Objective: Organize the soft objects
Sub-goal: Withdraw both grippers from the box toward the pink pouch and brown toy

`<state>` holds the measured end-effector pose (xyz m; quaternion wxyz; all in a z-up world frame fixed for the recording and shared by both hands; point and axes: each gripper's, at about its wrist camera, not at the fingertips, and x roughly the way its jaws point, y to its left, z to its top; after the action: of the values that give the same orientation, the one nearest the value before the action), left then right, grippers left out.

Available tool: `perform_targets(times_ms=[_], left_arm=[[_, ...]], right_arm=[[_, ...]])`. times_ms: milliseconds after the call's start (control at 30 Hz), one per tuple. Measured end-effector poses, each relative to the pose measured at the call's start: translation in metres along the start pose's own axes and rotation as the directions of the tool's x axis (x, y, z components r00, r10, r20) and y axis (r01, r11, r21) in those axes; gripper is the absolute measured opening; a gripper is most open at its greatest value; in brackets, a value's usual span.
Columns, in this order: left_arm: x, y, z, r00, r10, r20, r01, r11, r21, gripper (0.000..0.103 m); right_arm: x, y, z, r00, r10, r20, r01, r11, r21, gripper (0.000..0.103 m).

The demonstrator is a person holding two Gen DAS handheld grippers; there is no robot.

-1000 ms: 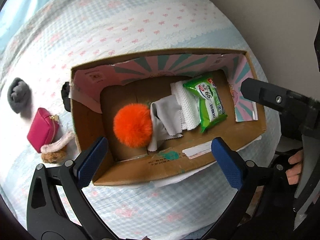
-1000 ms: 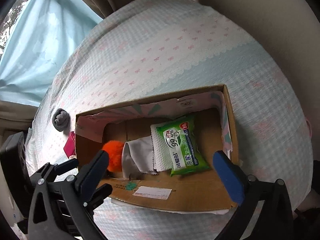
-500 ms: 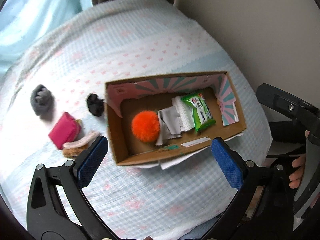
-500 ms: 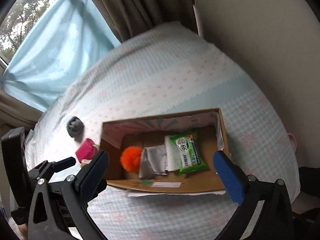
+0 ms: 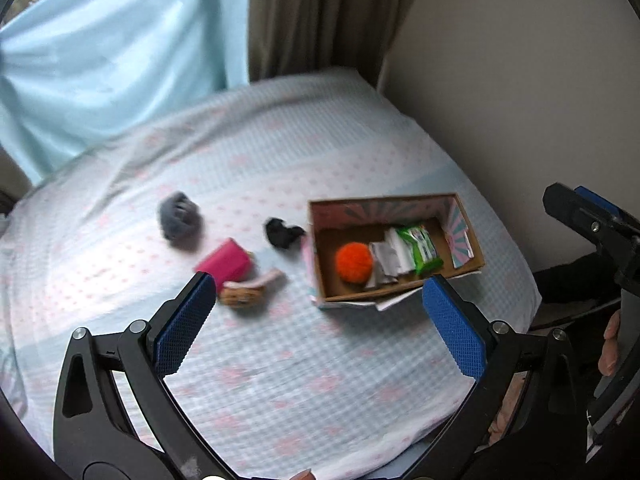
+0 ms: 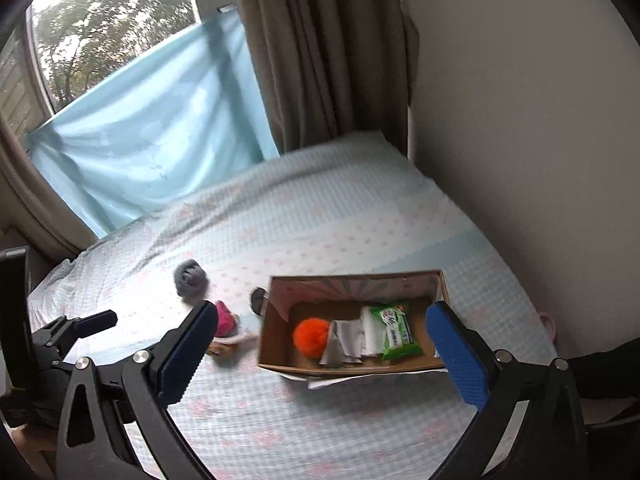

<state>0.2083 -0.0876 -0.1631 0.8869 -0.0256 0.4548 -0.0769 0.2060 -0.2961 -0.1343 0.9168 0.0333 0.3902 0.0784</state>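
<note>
Left wrist view—both grippers pulled back; cardboard box [image 5: 394, 280] smaller.

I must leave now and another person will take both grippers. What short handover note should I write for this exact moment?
Left gripper: open, empty, above the bed.
Right gripper: open, empty, also raised.
Done: the cardboard box holds the orange pompom, grey cloth, white cloth and green wipes pack.
Left: the grey bundle, black item, pink pouch and fluffy brown-pink item lie on the bed left of the box.
</note>
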Motion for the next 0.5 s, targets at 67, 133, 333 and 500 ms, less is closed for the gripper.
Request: perform_targets(times_ms=[67, 133, 333, 500], left_arm=[[-0.022, 0.016, -0.007, 0.999, 0.005, 0.033, -0.004, 1.000, -0.007, 0.103], [-0.039, 0.028, -0.013, 0.998, 0.015, 0.055, -0.014, 1.000, -0.009, 0.103], [-0.087, 0.075, -0.037, 0.993, 0.031, 0.114, -0.029, 0.999, -0.018, 0.103], [-0.116, 0.119, -0.055, 0.989, 0.025, 0.144, -0.021, 0.999, -0.030, 0.103]], right_arm=[[-0.013, 0.019, -0.004, 1.000, 0.001, 0.021, 0.000, 1.000, -0.026, 0.103], [-0.022, 0.036, -0.010, 0.999, -0.001, 0.034, 0.002, 0.999, -0.046, 0.103], [-0.048, 0.082, -0.033, 0.996, 0.036, 0.086, -0.032, 0.998, -0.053, 0.103], [-0.071, 0.120, -0.047, 0.988, 0.007, 0.154, 0.004, 0.998, -0.069, 0.103]])
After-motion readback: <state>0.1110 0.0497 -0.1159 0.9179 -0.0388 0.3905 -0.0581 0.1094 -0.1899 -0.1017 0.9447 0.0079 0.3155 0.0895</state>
